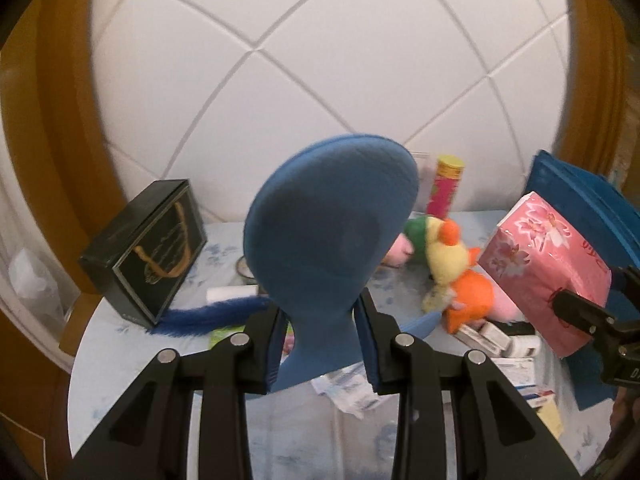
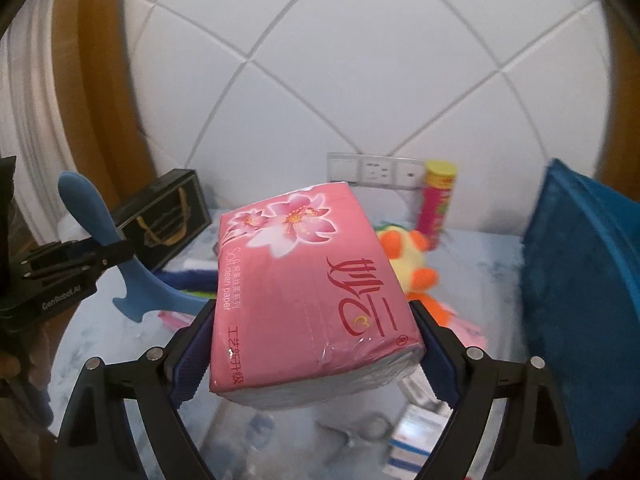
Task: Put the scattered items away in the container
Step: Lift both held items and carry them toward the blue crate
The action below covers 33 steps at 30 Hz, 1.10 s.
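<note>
Left wrist view. Your left tool [image 1: 322,322] is clenched on the narrow neck of a blue, paddle-shaped silicone brush [image 1: 328,224], whose broad head stands up and blocks the middle of the scene. It is held clear above the table [image 1: 120,360], a round top under a pale blue floral cloth. Still on the cloth lie an orange, yellow and green plush toy [image 1: 448,264], a black rectangular gift box with gold print [image 1: 148,246], a yellow-capped pink tube [image 1: 444,186], a dark blue tassel [image 1: 208,316] and small medicine cartons [image 1: 504,340]. The blue fabric storage container [image 1: 580,196] stands at the far right edge. To drop the brush in, carry it over the plush toy, not through it, and let the other load go ahead so the two do not meet at the opening.

Right wrist view. Your right tool [image 2: 316,346] grips a pink, film-wrapped pack of soft tissue paper [image 2: 304,280] across its short sides, held off the table and tilted up. The blue fabric wall of the container [image 2: 580,300] rises just to the right; its opening cannot be seen here. Lift the pack above that rim before swinging right, keep the squeeze light since the pack will give, and release only once it is over the inside.
</note>
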Available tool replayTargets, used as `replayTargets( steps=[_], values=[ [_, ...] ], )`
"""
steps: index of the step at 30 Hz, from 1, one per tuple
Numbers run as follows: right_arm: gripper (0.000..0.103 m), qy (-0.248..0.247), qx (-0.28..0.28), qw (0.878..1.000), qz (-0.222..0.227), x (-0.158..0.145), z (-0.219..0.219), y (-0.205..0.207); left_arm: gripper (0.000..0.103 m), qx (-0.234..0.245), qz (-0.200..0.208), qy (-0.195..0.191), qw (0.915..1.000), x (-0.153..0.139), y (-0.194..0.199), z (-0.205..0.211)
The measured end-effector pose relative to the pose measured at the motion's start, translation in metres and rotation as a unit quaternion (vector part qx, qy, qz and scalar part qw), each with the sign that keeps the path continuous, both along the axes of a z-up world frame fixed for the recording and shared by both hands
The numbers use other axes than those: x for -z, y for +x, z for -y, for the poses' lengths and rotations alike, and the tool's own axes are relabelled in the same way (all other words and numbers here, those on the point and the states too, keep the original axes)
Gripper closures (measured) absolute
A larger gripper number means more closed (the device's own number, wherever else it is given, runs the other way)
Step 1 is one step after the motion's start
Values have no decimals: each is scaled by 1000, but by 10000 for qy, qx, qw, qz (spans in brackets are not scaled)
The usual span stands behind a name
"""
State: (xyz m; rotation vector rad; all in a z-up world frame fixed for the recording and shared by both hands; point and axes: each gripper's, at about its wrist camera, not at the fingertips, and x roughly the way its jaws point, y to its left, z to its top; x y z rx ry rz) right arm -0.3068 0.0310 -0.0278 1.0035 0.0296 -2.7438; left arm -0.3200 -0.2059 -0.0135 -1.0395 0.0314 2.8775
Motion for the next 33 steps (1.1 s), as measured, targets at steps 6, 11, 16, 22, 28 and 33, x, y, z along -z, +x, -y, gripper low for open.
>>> replayTargets(
  steps=[6,11,16,22,28,33],
  values=[
    [13,9,330,9995,-25,-18,-46,25,71,208,58,-41,9998,-11,7,-49],
    [13,25,444,9990,-70,-37,-94,41,71,295,64,0,9995,-27,10,-96],
    [13,64,667,9974,-255,-71,-137,57,71,499,-9,10,9988,-58,4,-136],
    [13,50,1343,9898,-470,-118,-201,73,71,936,-245,-59,9953,-109,-11,-195],
    [13,20,1944,9784,-701,-163,-284,93,71,1282,-588,-212,9898,-172,-22,-279],
    [13,211,2235,9717,-739,-189,-363,101,71,1543,-879,-88,9841,-225,-28,-373]
  ],
)
